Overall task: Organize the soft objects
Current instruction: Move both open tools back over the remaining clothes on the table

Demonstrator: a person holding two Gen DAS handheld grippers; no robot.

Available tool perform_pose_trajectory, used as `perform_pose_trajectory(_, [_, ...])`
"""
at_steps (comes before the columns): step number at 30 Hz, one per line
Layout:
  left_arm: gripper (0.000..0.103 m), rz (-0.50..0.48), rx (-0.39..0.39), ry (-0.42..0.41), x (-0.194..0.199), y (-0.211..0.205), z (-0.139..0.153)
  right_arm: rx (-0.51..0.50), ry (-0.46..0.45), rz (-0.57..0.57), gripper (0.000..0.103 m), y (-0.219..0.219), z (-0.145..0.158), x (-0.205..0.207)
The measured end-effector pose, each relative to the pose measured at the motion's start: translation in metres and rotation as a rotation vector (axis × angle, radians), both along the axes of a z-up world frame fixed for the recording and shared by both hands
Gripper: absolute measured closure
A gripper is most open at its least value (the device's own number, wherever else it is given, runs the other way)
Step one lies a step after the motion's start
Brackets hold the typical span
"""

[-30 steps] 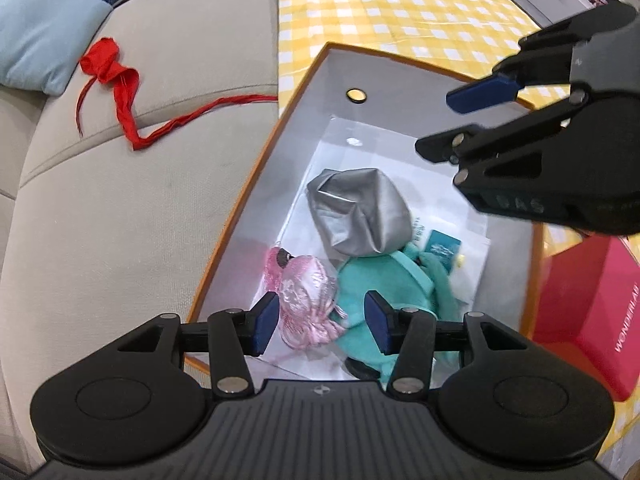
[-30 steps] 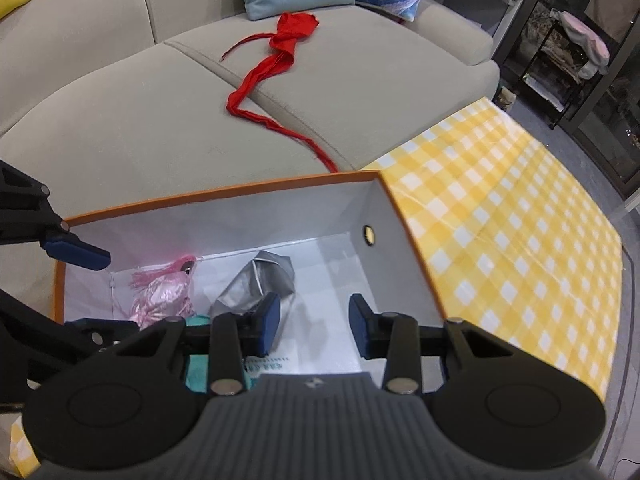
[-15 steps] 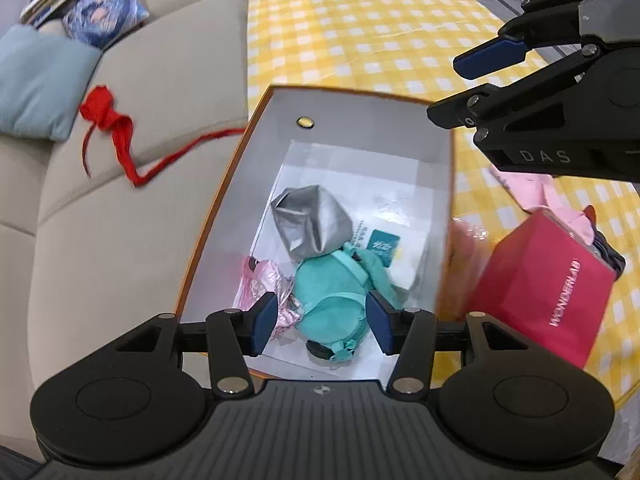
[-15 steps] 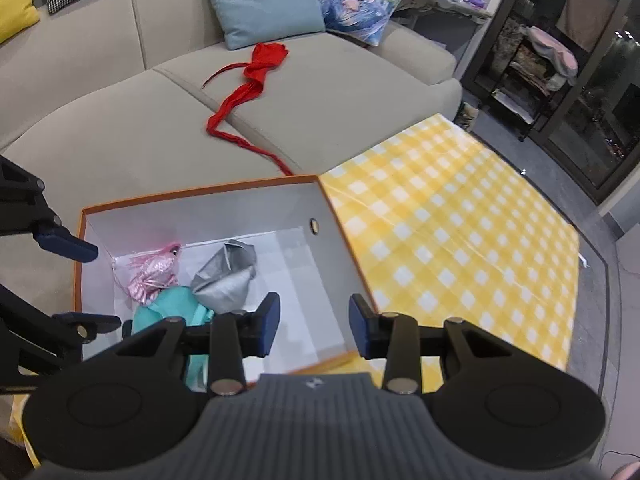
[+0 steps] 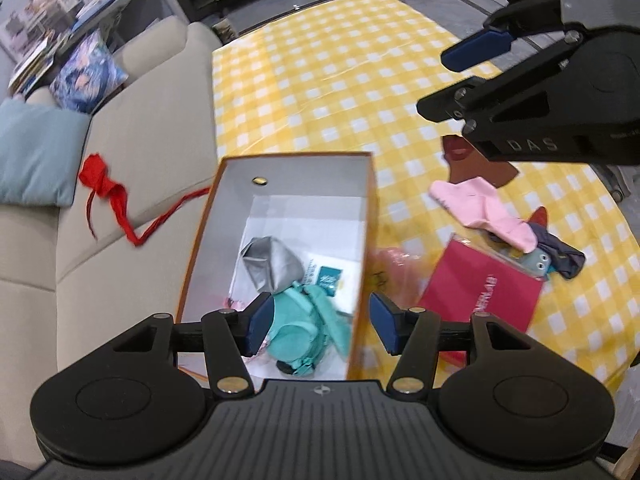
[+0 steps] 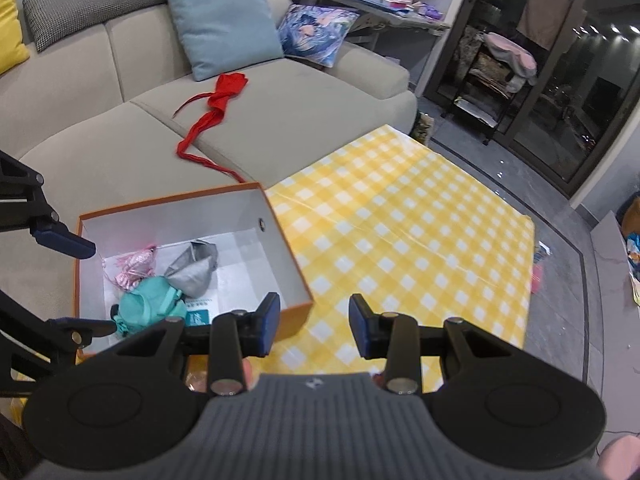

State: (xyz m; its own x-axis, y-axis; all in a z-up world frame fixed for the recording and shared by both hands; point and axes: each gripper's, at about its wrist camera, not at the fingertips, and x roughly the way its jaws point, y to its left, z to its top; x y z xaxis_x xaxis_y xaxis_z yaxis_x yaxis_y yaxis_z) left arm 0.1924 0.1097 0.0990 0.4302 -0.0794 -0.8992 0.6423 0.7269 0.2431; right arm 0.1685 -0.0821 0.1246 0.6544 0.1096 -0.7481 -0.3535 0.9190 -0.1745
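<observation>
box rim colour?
Orange rim, white inside; clearest in the right wrist view.

Orange box (image 5: 362, 264) on checkered cloth (image 6: 420, 232)

A: Any readable text?
B: "DAS" in pale letters on the right gripper (image 5: 532, 80) body, left wrist view.
A: The red bag (image 5: 484, 292)?
B: White lettering on its side, blurred, can't read it here.
A: The teal card (image 5: 329, 280) in the box (image 5: 370, 200)?
B: Has print, too small to read.
</observation>
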Motion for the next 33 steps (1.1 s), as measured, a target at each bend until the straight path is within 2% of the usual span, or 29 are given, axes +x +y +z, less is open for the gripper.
perform_pose_trajectory(5, [0.036,-0.049,-0.010,0.022,-0.019,-0.030,0.004,0.010,0.004,-0.027,0.065,-0.032,-0.001,-0.017])
perform_pose_trajectory(14, [0.035,-0.151,0.022,0.038,-0.048,-0.092,-0.008,0.023,0.043,-0.100,0.065,-0.100,-0.033,-0.042])
perform_pose_trajectory(25, [0.035,-0.228,0.084,0.090,-0.058,-0.153,-0.049,0.044,0.125,-0.146,0.065,-0.156,-0.106,-0.081])
perform_pose_trajectory(33, [0.034,-0.246,0.123,0.141,-0.052,-0.179,-0.087,0.036,0.186,-0.155,0.065,-0.172,-0.162,-0.100])
